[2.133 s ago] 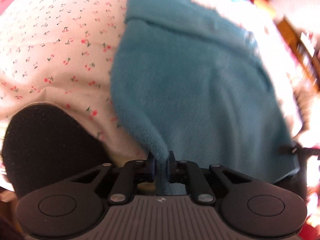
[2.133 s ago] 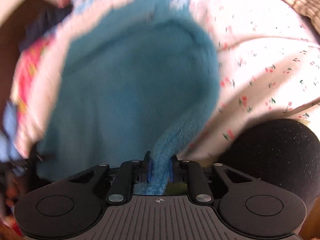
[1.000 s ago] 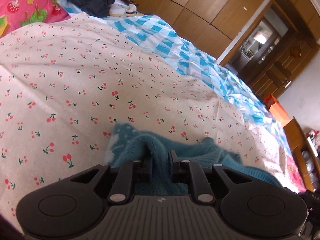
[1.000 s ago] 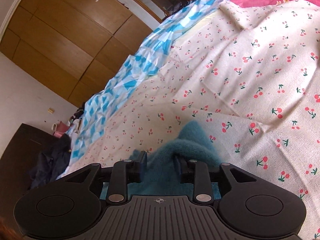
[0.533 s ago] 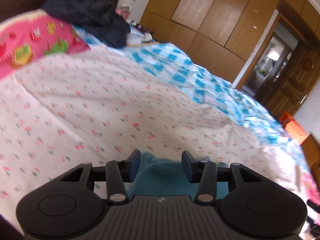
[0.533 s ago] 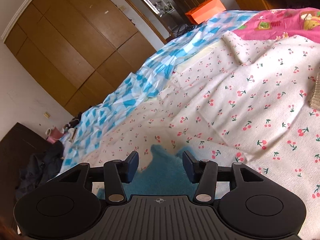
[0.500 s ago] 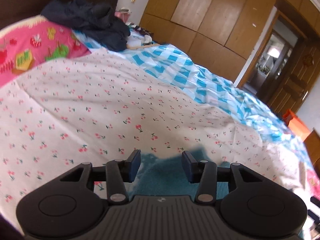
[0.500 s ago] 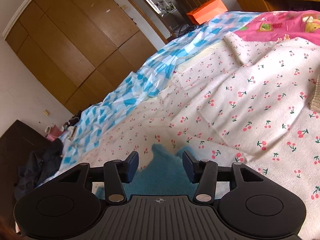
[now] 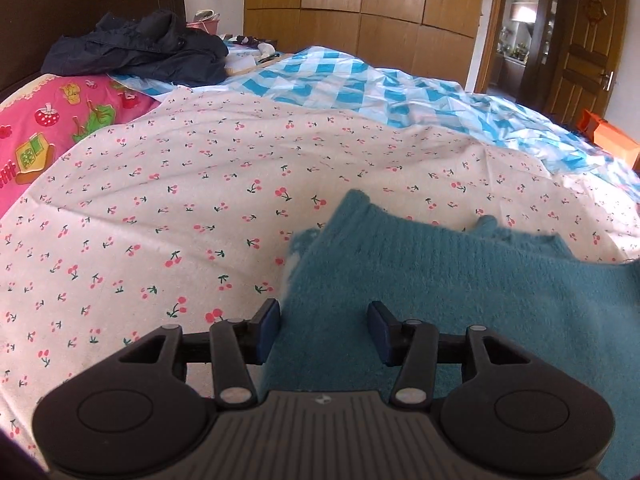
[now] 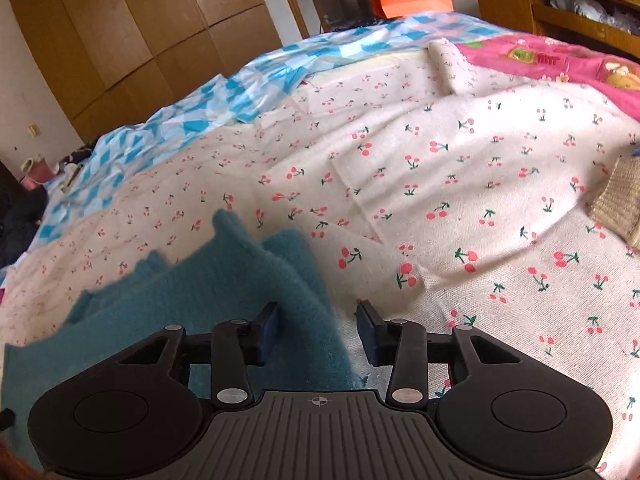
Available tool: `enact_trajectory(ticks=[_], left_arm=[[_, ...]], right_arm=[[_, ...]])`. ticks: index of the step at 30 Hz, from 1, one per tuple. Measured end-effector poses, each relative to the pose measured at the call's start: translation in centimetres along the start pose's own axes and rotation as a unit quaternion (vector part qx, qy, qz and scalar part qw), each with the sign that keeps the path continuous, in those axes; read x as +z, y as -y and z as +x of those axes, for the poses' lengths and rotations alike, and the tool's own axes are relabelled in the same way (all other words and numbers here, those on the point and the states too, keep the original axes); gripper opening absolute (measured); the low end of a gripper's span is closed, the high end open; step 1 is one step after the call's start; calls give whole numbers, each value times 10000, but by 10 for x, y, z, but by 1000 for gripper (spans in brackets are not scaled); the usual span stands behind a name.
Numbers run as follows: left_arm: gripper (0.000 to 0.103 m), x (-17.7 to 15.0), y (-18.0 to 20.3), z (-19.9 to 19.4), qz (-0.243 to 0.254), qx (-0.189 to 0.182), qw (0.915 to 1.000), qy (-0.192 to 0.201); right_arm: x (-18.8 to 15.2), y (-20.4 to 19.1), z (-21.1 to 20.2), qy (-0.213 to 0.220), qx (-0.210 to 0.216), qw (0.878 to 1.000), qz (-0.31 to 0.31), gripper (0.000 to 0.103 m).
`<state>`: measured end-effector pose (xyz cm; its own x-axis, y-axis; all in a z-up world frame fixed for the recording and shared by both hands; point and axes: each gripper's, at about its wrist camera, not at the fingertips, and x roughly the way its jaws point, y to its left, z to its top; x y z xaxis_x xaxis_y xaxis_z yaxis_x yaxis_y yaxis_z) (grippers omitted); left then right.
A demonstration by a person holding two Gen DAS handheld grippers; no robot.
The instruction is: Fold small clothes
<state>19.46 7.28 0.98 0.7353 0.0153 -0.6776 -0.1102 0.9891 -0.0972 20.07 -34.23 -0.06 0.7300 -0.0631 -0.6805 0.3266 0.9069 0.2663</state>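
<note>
Fingers of the left gripper (image 9: 325, 328) and right gripper (image 10: 317, 332) are spread wide, nothing gripped; one teal garment (image 9: 460, 292) is seen lying on the cherry-print sheet (image 9: 160, 200).

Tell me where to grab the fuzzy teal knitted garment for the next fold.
Probably at the two far corners of the fuzzy teal knitted garment. It lies flat on the cherry-print sheet, and those corners peak up off the sheet, one ahead of the left gripper, one ahead of the right gripper. Come in low from the near side, both jaws already open.
</note>
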Motion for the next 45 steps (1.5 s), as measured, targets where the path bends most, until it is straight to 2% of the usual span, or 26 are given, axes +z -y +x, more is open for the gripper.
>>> enact_trajectory(ticks=[5, 7, 9, 13, 16, 19, 21, 22, 24, 28, 31, 35, 42, 45], left_arm=[[53, -3, -5, -29, -131, -202, 9995, 208], [53, -9, -7, -39, -139, -218, 9993, 269], [53, -20, -7, -41, -82, -158, 9997, 153], [53, -37, -12, -42, -95, -108, 9998, -99], [53, -41, -19, -54, -261, -141, 9995, -66], [53, -47, -27, -65, -386, -122, 9992, 19], [53, -52, -31, -68, -480, -106, 9988, 1], [53, -55, -33, -70, -515, -105, 9986, -4], [54, -61, -37, -71, -605, -101, 9981, -59], [54, -67, -44, -75, -812, -158, 9965, -110], [54, -70, -47, -80, -944, -237, 9952, -72], [54, -77, -53, -81, -1159, -362, 9925, -109], [54, -78, -58, -93, -1129, -479, 9924, 49], [55, -81, -62, -90, -1324, -632, 9891, -108]], right_arm=[[-3, -2, -29, 363, 60, 9993, -65, 33], [-10, -2, -27, 291, -78, 9993, -217, 32], [-16, 5, -17, 111, -163, 9996, -191, 30], [-19, 16, -15, 71, -82, 9999, 80, 30], [-18, 6, -36, 313, -166, 9993, -122, 29], [-27, 1, -56, 533, -46, 9982, -273, 29], [-35, 0, -55, 449, -124, 9980, -423, 29], [-39, 0, -48, 283, -283, 9977, -544, 29], [-42, 4, -38, 55, -331, 9981, -515, 30], [-34, -5, -55, 152, -372, 9979, -507, 30], [-32, -23, -75, 319, -223, 9966, -729, 31], [-37, -57, -88, 309, 69, 9932, -1122, 31], [-56, -127, -82, -161, 631, 9846, -1623, 33], [-62, -165, -80, -308, 893, 9765, -1937, 34]])
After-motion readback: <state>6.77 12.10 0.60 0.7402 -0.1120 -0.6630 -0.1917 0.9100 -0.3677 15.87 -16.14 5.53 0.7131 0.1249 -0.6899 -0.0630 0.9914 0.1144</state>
